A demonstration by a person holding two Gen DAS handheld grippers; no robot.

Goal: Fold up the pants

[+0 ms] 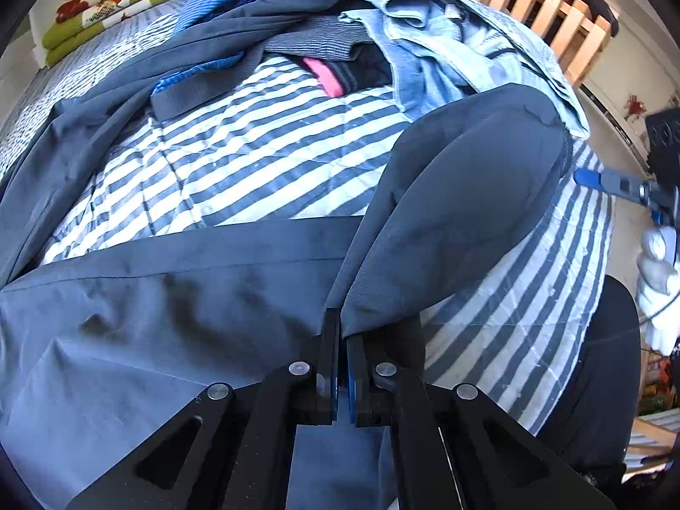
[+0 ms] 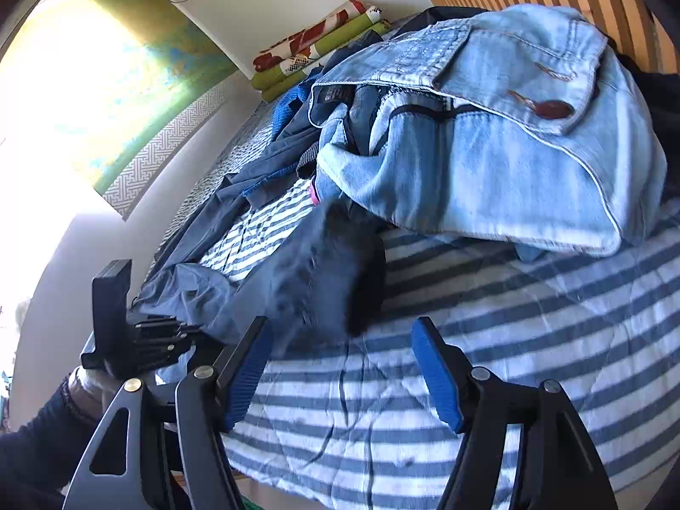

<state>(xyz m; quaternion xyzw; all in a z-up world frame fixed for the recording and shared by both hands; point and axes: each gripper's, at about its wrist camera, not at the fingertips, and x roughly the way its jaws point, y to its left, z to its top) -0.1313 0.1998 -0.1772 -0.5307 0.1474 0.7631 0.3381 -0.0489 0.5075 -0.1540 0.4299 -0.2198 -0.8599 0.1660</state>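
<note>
The left gripper [image 1: 343,331] has its jaws pinched together on an edge of the dark grey-blue pants [image 1: 127,323], and the chief danger, as a judgement, lies in that thin grip: the cloth looks smooth and slippery, so a quick pull across the striped quilt [image 1: 255,161] could drag the edge out of the jaws or carry the whole garment along instead of laying a clean fold. The lifted flap could also settle crooked, since only one corner is held. The pants lie spread on the striped quilt, a broad panel toward its near edge and a long leg running up its left side to the clothes heap at the far end, while the held part stands up in a rounded fold just right of the jaws. Nearer the right of the quilt, the right gripper [image 2: 340,376] stands wide with nothing between its blue pads [image 2: 437,376], hovering over bare stripes just beside the blurred dark fold. The light denim garment [image 2: 488,136] lies close behind that fold and might be snagged.
</note>
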